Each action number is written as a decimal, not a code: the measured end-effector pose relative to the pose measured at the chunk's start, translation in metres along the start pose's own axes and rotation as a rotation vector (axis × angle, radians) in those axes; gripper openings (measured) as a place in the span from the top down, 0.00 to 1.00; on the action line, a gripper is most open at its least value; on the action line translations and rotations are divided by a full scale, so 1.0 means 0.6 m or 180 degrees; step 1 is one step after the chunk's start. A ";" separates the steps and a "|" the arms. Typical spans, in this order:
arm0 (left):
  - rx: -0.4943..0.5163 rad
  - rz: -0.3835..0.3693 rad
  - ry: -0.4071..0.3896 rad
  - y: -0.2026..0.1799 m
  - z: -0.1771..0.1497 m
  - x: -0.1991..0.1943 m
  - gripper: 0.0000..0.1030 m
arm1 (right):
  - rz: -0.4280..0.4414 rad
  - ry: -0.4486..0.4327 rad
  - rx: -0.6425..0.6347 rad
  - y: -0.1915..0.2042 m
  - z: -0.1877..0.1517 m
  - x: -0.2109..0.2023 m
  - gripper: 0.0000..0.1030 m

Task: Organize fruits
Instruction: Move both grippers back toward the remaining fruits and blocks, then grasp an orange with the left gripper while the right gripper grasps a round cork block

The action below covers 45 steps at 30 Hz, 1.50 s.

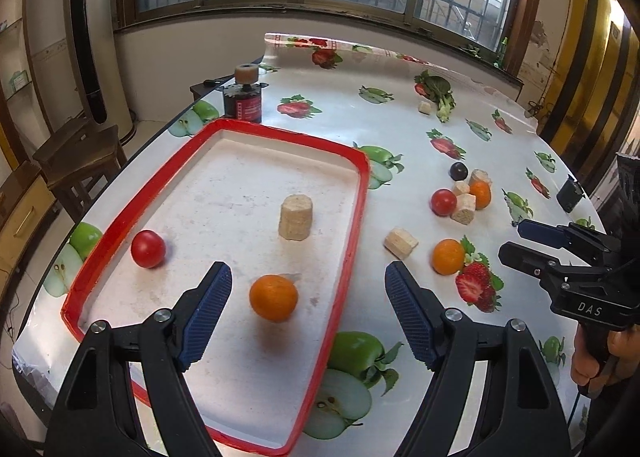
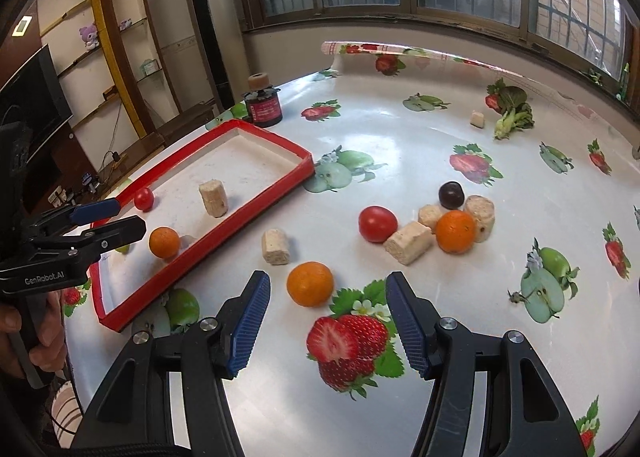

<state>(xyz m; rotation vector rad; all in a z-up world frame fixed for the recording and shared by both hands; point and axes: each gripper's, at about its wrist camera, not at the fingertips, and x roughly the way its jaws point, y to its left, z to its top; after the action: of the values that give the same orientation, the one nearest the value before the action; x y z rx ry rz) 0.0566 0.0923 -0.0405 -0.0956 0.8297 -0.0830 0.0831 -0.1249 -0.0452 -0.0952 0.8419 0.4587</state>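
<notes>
A: Left gripper [image 1: 308, 313] over the red-rimmed tray [image 1: 352, 225] on the desk [image 1: 360, 105]; fingers [image 1: 206, 313] spread wide, clamped on nothing.

B: And between them?

A: An orange [image 1: 274, 298], round, bright, dimpled skin, lying loose on the tray floor just ahead of the fingers, touching neither; no long axis to speak of. Beyond the left finger, a smooth red tomato [image 1: 148, 249] near the tray's rim; straight ahead, a pale cork-like cylinder [image 1: 296, 217], standing upright, long axis vertical.

B: Right gripper [image 2: 326, 323]?

A: Fingers apart too, nothing gripped; hovering above the fruit-print cloth. Just ahead, slightly toward the left finger, a second orange [image 2: 310, 284], round again, resting on the desk outside the tray. Farther ahead, a cluster: larger tomato [image 2: 377, 223], third orange [image 2: 456, 231], dark plum [image 2: 451, 194], several pale cylinders; one block [image 2: 409, 242] lying on its side, long axis slanting toward the right finger. Lone cylinder [image 2: 275, 246] upright beside the tray's edge.
</notes>
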 end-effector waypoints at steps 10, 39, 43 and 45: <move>0.0199 -0.0473 0.0055 -0.081 0.005 0.006 0.23 | -0.0142 -0.0022 0.0257 -0.075 -0.026 -0.029 0.39; 0.0492 -0.0475 0.0445 -0.194 0.009 0.139 0.23 | -0.0157 -0.0009 0.0685 -0.213 0.072 0.114 0.56; 0.0520 -0.0478 0.0551 -0.198 0.005 0.169 0.23 | -0.0177 0.0013 0.0699 -0.218 0.080 0.129 0.56; 0.0583 -0.0456 0.0492 -0.202 0.003 0.173 0.24 | -0.0163 0.0019 0.0729 -0.222 0.082 0.133 0.56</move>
<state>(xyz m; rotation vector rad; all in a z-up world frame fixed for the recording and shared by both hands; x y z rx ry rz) 0.1230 -0.0392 -0.1011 0.0245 0.9652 -0.3037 0.2203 -0.2035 -0.0843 0.0931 0.8905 0.3115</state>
